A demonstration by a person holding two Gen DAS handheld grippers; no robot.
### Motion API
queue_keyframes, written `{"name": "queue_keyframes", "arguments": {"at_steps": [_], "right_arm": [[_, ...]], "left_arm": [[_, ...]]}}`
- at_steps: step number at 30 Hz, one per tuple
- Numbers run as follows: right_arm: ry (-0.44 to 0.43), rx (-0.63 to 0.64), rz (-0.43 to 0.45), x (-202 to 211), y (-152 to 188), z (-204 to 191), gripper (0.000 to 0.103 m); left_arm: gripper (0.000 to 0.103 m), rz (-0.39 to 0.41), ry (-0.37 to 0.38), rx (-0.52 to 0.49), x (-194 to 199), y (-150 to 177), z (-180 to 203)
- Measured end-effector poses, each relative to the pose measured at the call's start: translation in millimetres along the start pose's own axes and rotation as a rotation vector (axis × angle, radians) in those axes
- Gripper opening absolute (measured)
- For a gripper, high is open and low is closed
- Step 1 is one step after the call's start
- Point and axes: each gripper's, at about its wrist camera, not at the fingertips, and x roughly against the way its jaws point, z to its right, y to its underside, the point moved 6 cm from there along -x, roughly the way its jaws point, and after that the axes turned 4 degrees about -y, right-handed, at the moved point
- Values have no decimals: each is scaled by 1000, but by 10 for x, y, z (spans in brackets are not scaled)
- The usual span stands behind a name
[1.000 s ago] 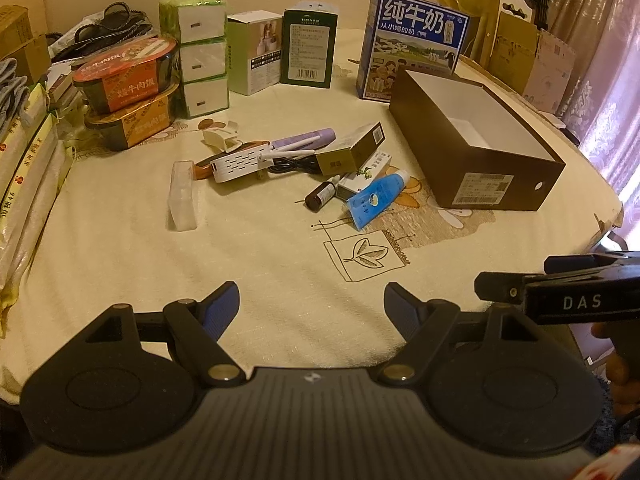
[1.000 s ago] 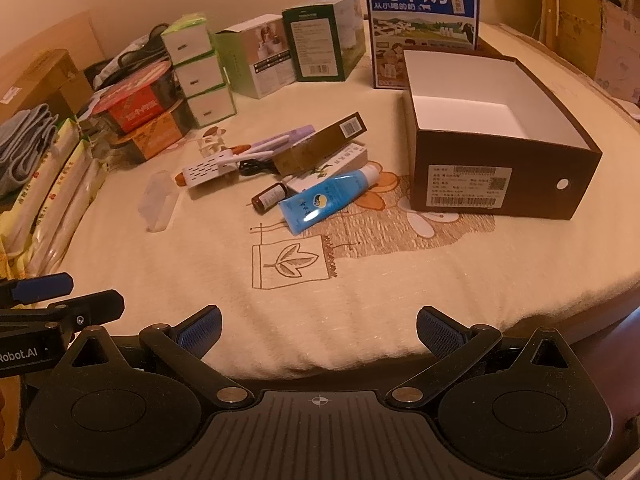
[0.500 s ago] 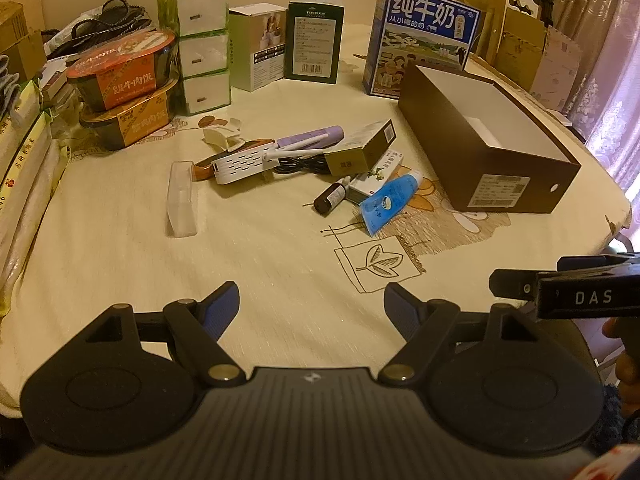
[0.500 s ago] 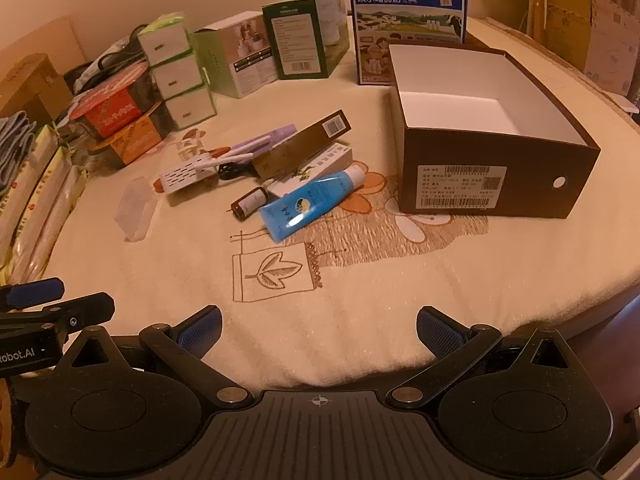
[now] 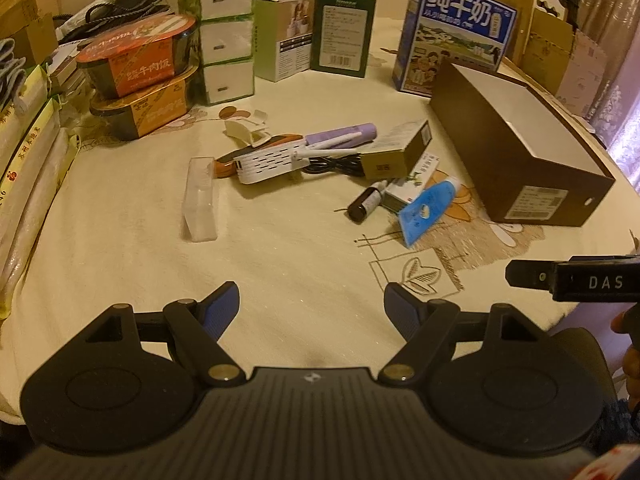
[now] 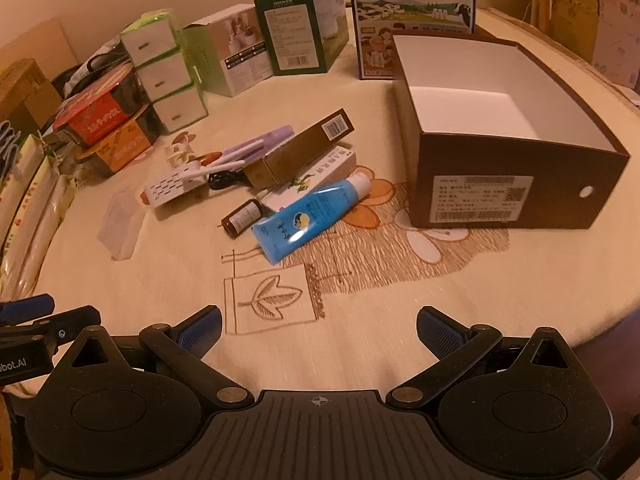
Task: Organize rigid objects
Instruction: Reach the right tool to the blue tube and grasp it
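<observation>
A loose pile lies mid-table: a blue tube [image 6: 310, 216], a small brown bottle [image 6: 241, 218], a white medicine box [image 6: 316, 174], a gold-brown carton [image 6: 298, 148], a white perforated case [image 5: 270, 162], a purple tube [image 5: 340, 136] and a black cable [image 5: 334, 168]. A clear plastic case [image 5: 199, 200] lies apart to the left. An open brown box [image 6: 516, 148] with a white inside stands to the right. My left gripper [image 5: 312, 304] and right gripper [image 6: 318, 326] both hover open over the near table edge, holding nothing.
Food tubs [image 5: 140, 60], stacked white-and-green boxes [image 5: 226, 36], green cartons [image 5: 344, 32] and a blue milk carton [image 5: 456, 32] line the back. Long packets [image 5: 28, 160] run along the left edge. Bare cloth lies between the grippers and the pile.
Both grippers have moved forward over the table toward the pile, which looms larger now. Their jaws stay open, and no object has moved.
</observation>
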Motion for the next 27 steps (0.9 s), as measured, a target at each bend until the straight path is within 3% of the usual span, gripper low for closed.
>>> {"name": "queue_keyframes", "arguments": {"at_steps": [27], "right_arm": [[10, 85, -59, -1127, -302, -116, 101]], "left_arm": [[77, -79, -37, 54, -829, -162, -313]]}}
